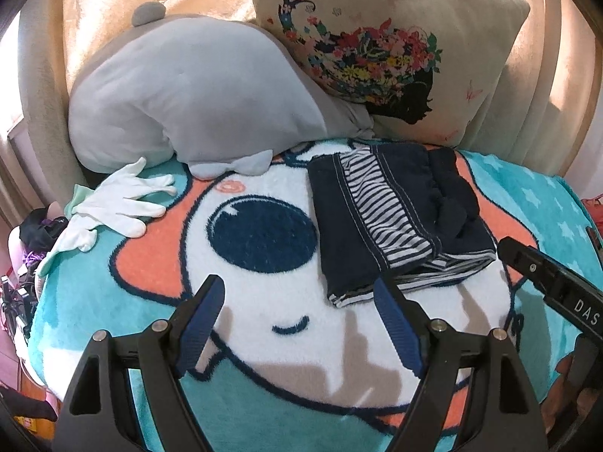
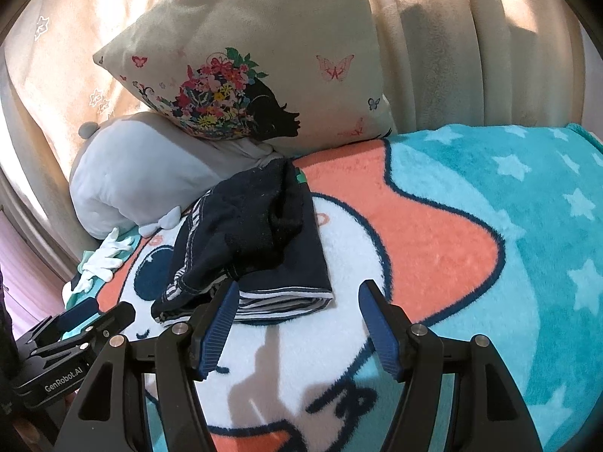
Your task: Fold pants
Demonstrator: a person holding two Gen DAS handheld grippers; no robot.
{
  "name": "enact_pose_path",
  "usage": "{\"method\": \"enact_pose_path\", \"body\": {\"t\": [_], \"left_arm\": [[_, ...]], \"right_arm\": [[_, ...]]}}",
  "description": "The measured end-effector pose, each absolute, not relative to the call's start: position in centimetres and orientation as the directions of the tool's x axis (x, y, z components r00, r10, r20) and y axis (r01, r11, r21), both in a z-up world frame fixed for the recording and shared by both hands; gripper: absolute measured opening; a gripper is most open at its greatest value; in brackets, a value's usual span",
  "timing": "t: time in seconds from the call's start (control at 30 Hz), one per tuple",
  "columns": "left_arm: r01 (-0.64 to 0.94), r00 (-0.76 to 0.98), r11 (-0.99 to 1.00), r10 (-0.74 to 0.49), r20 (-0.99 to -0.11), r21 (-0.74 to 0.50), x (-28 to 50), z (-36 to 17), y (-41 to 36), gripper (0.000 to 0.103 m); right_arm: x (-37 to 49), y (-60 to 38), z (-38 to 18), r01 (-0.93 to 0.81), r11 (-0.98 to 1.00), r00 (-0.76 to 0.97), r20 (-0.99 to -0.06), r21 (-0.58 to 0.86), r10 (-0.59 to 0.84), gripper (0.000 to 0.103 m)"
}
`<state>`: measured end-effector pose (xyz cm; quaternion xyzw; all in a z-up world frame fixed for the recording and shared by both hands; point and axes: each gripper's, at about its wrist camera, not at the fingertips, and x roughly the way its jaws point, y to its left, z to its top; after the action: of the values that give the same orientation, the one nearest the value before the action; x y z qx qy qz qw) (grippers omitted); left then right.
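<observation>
The dark navy pants (image 1: 395, 218) with a striped lining lie folded into a small stack on the cartoon blanket (image 1: 264, 339). In the right wrist view the pants (image 2: 256, 241) sit just beyond my left fingertip. My left gripper (image 1: 299, 297) is open above the blanket, nothing between its blue pads, with the pants' near edge by its right pad. My right gripper (image 2: 299, 301) is open too, empty, the folded edge beside its left pad. Each gripper shows in the other's view: the right gripper's finger (image 1: 557, 290) at the right edge, the left gripper's body (image 2: 68, 342) at the lower left.
A grey plush toy (image 1: 188, 98) and a floral pillow (image 1: 377, 45) lean against the curtain behind the pants. White gloves (image 1: 120, 199) lie at the blanket's left edge. Clutter (image 1: 22, 263) sits off the bed at the left. The blanket (image 2: 490, 226) spreads wide to the right.
</observation>
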<state>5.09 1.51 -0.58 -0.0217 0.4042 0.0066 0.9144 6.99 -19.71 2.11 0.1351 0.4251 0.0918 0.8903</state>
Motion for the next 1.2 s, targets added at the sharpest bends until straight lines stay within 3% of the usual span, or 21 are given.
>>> {"method": "enact_pose_path", "body": {"t": [0.57,0.8,1.03,1.13,1.17,1.2], "left_arm": [[0.03,0.67,0.999,-0.028,-0.742,-0.011,8.7,-0.6,-0.4,0.081],[0.026,0.647,1.0,-0.015,-0.762,0.002,10.7,-1.9,0.0,0.082],[-0.032,0.555,0.967,-0.192,-0.809,-0.252,14.4,-5.1,3.6,0.082],[0.018,0.562,0.957,-0.25,-0.789,-0.291,15.1,-5.0,3.1,0.081],[0.047,0.558,0.951,-0.279,-0.782,-0.306,15.3,-4.9,2.7,0.076],[0.058,0.553,0.949,-0.29,-0.781,-0.311,15.5,-4.9,2.4,0.064]], "right_arm": [[7.3,-22.8,1.9,0.01,0.936,0.632,-0.728,0.352,0.266,0.071],[9.1,-22.4,1.8,-0.041,0.925,0.592,-0.737,0.377,0.326,0.071],[13.4,-22.0,0.0,-0.063,0.836,0.487,-0.714,0.545,0.503,0.071],[15.6,-21.1,-0.9,-0.067,0.827,0.447,-0.724,0.558,0.525,0.071],[16.2,-20.8,-1.2,-0.071,0.822,0.437,-0.723,0.566,0.535,0.071],[16.8,-20.4,-1.5,-0.075,0.814,0.425,-0.72,0.576,0.549,0.071]]}}
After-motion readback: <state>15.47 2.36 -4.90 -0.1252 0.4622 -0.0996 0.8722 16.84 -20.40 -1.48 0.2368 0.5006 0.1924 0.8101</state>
